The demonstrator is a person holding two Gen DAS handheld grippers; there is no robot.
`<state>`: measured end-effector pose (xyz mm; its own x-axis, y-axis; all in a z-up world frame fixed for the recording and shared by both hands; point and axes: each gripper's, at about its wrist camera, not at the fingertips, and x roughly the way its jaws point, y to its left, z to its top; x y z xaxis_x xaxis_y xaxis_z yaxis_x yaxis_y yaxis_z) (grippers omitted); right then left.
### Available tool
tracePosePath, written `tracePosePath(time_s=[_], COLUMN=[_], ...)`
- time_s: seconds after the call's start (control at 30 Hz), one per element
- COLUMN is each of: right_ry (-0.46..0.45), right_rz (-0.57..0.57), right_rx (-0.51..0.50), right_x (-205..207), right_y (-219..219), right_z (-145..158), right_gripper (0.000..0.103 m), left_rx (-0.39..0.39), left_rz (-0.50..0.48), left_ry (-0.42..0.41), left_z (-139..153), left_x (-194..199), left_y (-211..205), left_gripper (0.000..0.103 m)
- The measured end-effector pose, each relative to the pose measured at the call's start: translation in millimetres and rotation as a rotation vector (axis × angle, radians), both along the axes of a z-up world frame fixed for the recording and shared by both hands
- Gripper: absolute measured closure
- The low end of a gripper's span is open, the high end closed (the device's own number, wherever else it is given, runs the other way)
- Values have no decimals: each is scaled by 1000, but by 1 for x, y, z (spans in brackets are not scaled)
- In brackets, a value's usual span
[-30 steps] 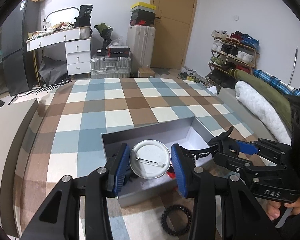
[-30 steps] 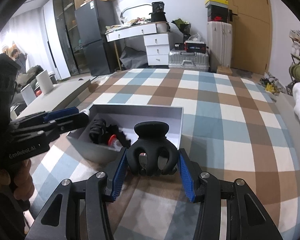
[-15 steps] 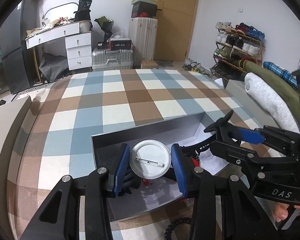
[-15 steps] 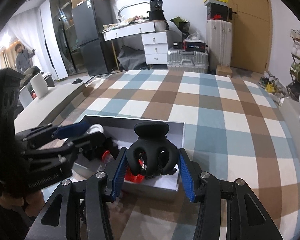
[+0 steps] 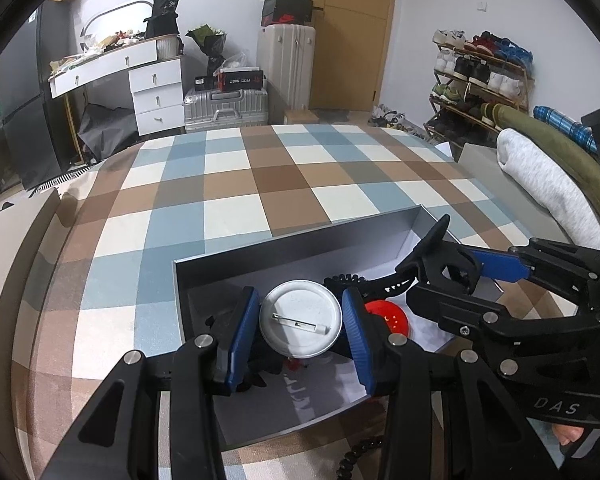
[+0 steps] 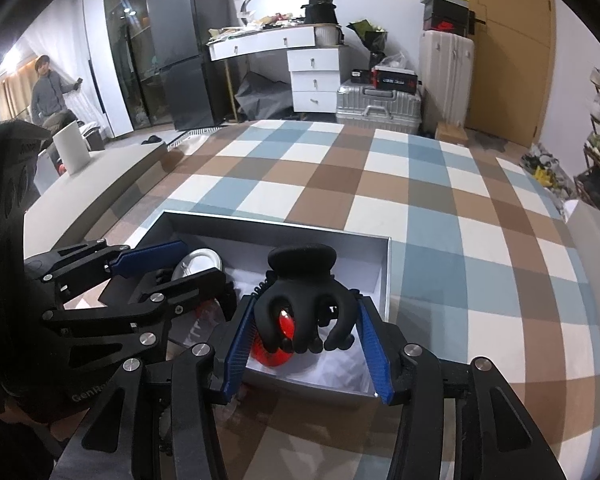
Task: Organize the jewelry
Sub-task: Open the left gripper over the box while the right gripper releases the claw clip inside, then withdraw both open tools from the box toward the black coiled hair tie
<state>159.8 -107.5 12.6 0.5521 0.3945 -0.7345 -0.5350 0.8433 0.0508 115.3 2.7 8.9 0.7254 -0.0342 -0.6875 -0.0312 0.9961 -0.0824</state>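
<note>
An open grey box [image 5: 300, 236] lies on a checked bedspread; its rim [image 6: 280, 222] also shows in the right wrist view. My left gripper [image 5: 300, 296] is shut on a white round pin badge [image 5: 300, 324], pin side up, above the box's left half. My right gripper [image 6: 306, 304] is shut on a black hair claw [image 6: 302, 260] above the box's right half. Inside the box lie a red round piece [image 5: 388, 316], a black spiral hair tie [image 5: 342, 280] and dark items half hidden by my fingers. The right gripper [image 5: 444, 280] sits just right of the badge.
Another black spiral hair tie [image 5: 356, 456] lies on the bedspread [image 5: 236, 184] in front of the box's near wall. A rolled white blanket [image 5: 540, 188] lines the right side, a grey bench [image 6: 100, 200] the left. A person [image 6: 50, 88] stands far off.
Both grippers have moved forward over the box. The hair claw was short of the near wall and now hangs over the inside. The badge is farther over the box floor.
</note>
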Motion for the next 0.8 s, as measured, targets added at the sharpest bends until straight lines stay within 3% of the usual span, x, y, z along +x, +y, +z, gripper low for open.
tracePosePath(time_s=[0.17,0.4,0.5,0.57,0.67,0.8], right_ry=[15,-32,-27,-24,-1,52], right_rz=[26,59,52,35,8,-7], right_rx=[15,-10,-18,-16,-12,-29], right_x=[-4,-29,-34,-34,-33,-33], right_y=[-4,-12,-19,-24,-31,-39], right_z=[2,15,16,14,10,0], right_gripper=[46,17,13,10,7,7], left_rx=[-11,-46,-50,-56,-52,-44], left_rz=[1,2,-6,-16,-36,-44], left_ry=[0,5,24,26,21,14], left_z=[1,2,3,5,8,10], left_x=[-1,-5,-8,-13,-20,-32], left_y=[2,4,3,2,-2,-5], left_gripper=[66,65,63,46,30,28])
